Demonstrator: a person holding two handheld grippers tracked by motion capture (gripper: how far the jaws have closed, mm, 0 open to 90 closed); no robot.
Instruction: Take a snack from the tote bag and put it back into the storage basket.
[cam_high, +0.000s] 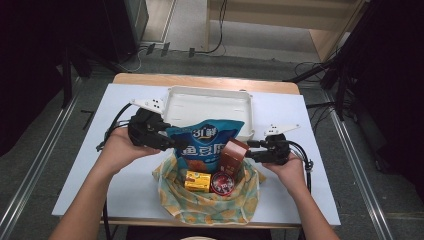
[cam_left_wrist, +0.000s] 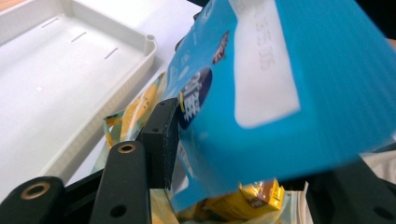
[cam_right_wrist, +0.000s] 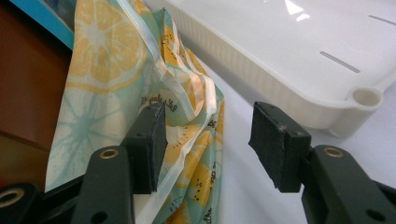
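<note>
Forearms come in from the near edge in the high view; the left gripper (cam_high: 176, 143) grips the blue snack bag (cam_high: 207, 142), standing in the lemon-print cloth bag (cam_high: 210, 202), near the white tray (cam_high: 210, 105). Left gripper view: the jaws pinch the snack bag (cam_left_wrist: 280, 88). Right gripper view: the right gripper (cam_right_wrist: 208, 144) stands open, the cloth bag (cam_right_wrist: 187, 130) loose between its jaws.

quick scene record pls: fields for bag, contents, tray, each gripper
bag: lemon-print cloth bag, open on the white table, near the front edge
contents: blue snack pouch sticking up; brown box; yellow carton; red round tin
tray: white plastic tray behind the bag, nothing in it
left gripper: jaws on either side of the blue snack pouch, pouch between them, appears gripped
right gripper: jaws apart beside the bag's right edge; one pad against the cloth, not clamped
</note>
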